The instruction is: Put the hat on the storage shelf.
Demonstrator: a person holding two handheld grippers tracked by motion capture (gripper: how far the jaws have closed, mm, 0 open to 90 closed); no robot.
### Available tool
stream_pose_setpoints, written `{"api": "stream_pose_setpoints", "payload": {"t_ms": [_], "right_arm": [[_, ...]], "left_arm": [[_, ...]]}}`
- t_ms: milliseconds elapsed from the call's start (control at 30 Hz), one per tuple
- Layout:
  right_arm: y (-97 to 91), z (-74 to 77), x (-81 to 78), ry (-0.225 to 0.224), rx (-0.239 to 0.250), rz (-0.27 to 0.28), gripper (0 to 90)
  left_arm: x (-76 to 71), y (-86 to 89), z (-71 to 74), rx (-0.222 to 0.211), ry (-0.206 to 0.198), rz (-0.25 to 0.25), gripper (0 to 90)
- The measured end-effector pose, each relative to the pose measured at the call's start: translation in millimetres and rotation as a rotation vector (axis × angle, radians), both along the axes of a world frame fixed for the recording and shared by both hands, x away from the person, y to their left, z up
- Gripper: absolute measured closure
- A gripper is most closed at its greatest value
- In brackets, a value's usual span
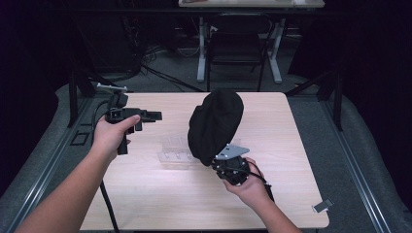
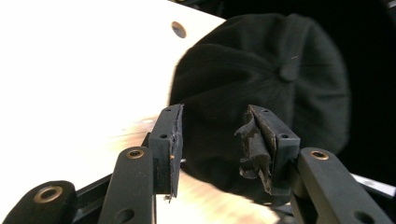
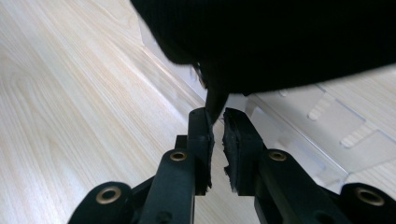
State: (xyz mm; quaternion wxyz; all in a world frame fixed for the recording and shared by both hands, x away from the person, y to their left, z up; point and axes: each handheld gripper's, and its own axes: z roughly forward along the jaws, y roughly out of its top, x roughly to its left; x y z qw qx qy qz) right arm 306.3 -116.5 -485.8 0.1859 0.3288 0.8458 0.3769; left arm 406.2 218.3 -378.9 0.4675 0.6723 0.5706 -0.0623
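Centrally, light wooden table [image 1: 160, 204] under both tongs. Black fabric cap [image 1: 216, 124] raised above it, edge clamped between nearly closed jaws of right gripper [image 3: 215, 122], cap hanging just ahead of left gripper [image 2: 215, 135], jaws apart, empty. Clear plastic tray [image 1: 176, 149] on table, just below cap, between grippers.

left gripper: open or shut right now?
Open. In the left gripper view the left gripper has a wide gap between its jaws, nothing between them; the black cap sits beyond.
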Motion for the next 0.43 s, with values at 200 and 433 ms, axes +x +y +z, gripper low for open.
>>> {"api": "stream_pose_setpoints", "payload": {"t_ms": [200, 433], "right_arm": [[-10.6, -0.9, -9.0, -0.002, 0.001, -0.003, 75.9], [-33.7, -2.9, -18.2, -0.009, 0.046, -0.014, 63.5]], "left_arm": [[-3.5, 2.7, -4.5, 0.132, -0.015, 0.003, 56.4], [-12.7, 6.8, -12.7, 0.308, -0.054, -0.010, 56.4]]}}
